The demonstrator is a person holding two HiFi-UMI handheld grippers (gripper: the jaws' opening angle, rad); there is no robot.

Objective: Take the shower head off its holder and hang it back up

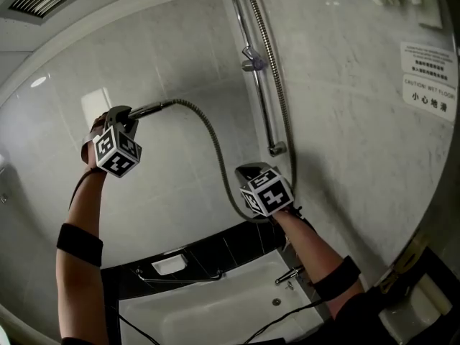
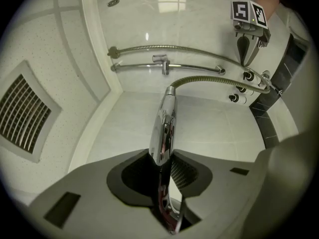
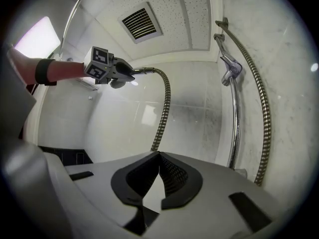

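Shower head (image 1: 149, 109) sits left of centre in the head view, off its holder (image 1: 252, 64) at upper centre — clamped in the left tongs (image 2: 165, 157), bare wall all around. Right tongs (image 3: 158, 156) closed, empty, beside the hose (image 1: 214, 141) loop.

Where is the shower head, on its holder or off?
Off: the left gripper clamps the shower head; the holder on the rail stands empty.

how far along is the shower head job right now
Done: the shower head is off its holder, which sits empty on the rail. In hand: the left tongs grip it; the right tongs are shut and empty. Left: hanging it back up.
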